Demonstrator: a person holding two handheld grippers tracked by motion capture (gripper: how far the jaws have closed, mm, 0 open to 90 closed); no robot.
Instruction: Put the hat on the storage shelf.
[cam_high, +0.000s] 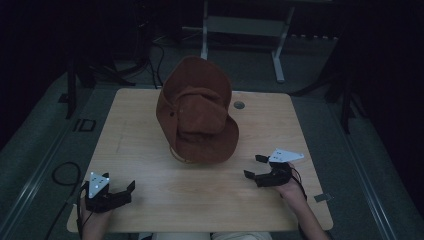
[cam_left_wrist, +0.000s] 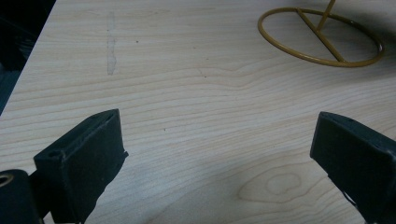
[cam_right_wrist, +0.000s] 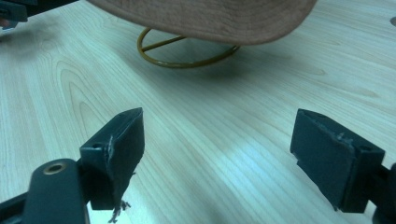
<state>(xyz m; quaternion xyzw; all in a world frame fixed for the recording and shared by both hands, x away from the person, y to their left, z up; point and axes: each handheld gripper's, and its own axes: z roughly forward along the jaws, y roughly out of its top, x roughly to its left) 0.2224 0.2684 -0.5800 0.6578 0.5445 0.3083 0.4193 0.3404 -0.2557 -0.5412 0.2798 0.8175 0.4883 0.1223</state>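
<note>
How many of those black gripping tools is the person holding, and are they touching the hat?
2. The left gripper sits near the table's front-left corner, the right gripper at the front right. Both have their jaws wide open and lie apart from the brown hat on its gold wire stand.

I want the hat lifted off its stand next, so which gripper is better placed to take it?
Probably the right gripper: it sits nearer the hat brim, jaws open toward it. The left gripper, also open, lies farther off.

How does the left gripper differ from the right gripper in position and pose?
The left gripper sits near the table's front edge, far from the brown fabric hat; the right gripper sits farther forward, close to the hat's brim. Both have open jaws and hold nothing.
</note>
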